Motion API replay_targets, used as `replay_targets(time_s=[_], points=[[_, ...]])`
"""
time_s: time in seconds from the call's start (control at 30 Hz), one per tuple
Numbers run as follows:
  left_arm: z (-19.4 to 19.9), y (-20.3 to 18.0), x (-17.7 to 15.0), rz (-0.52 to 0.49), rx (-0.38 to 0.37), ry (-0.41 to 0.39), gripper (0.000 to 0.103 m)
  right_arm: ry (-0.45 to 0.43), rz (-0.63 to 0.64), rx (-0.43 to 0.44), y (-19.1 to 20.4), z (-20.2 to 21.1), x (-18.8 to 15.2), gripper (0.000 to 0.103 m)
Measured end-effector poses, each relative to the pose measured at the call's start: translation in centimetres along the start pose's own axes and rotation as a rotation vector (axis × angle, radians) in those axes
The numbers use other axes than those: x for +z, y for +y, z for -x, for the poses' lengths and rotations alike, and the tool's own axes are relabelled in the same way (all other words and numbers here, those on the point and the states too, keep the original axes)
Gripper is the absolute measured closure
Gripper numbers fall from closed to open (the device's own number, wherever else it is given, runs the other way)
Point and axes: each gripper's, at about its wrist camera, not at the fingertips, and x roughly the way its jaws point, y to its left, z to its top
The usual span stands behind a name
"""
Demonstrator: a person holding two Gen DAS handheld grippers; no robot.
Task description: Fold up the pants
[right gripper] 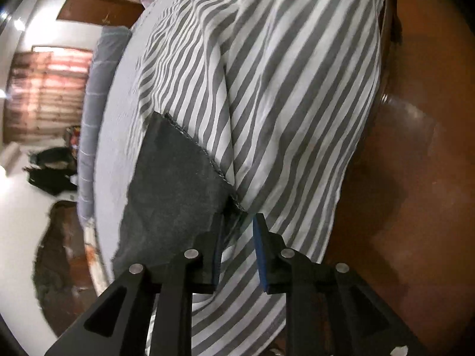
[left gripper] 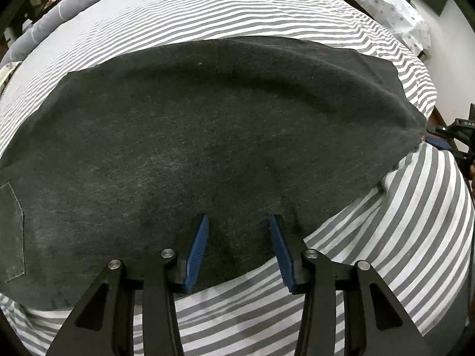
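Dark grey pants (left gripper: 207,136) lie spread across a grey-and-white striped bed sheet (left gripper: 400,237), with a back pocket (left gripper: 12,231) at the far left. My left gripper (left gripper: 237,222) is open just above the pants' near edge, blue pads (left gripper: 197,249) apart, holding nothing. In the right wrist view the pants' hem end (right gripper: 175,184) with its stitched edge lies on the striped sheet (right gripper: 297,103). My right gripper (right gripper: 237,225) is open at the hem corner, which sits by the left finger. The right gripper also shows at the left view's right edge (left gripper: 457,136).
A grey-blue rolled blanket (left gripper: 59,9) lies along the bed's far side. A dotted white pillow (left gripper: 386,3) is at the far right. The bed's edge drops to a brown floor (right gripper: 415,148) on the right. Dark clothing (right gripper: 50,169) lies on the floor beyond.
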Motion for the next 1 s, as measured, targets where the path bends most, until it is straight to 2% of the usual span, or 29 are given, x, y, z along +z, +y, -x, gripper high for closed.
replay_targets(time_s=[0.17, 0.33, 0.5, 0.63, 0.87, 0.93, 1.0], points=[[-0.1, -0.1, 0.0, 0.004, 0.007, -0.002, 0.058, -0.003, -0.018, 0.067, -0.3, -0.6, -0.2, 0.077], [-0.1, -0.2, 0.0, 0.004, 0.012, -0.003, 0.057, -0.011, -0.001, 0.152, 0.3, -0.7, -0.2, 0.076], [-0.1, -0.3, -0.1, 0.004, 0.015, -0.005, 0.057, 0.009, 0.013, 0.138, 0.6, -1.5, -0.3, 0.076], [-0.2, -0.2, -0.2, 0.004, 0.013, -0.007, 0.057, 0.038, 0.003, 0.159, 0.5, -2.4, -0.9, 0.076], [-0.2, -0.1, -0.2, 0.007, 0.010, -0.013, 0.057, 0.002, 0.026, 0.161, 2.0, -3.2, 0.4, 0.077], [-0.2, -0.1, -0.3, 0.007, 0.010, -0.015, 0.057, 0.001, 0.027, 0.150, 2.2, -3.5, 0.5, 0.081], [-0.2, 0.0, -0.3, 0.008, 0.008, -0.018, 0.057, -0.006, 0.035, 0.120, 2.6, -3.3, 0.5, 0.094]])
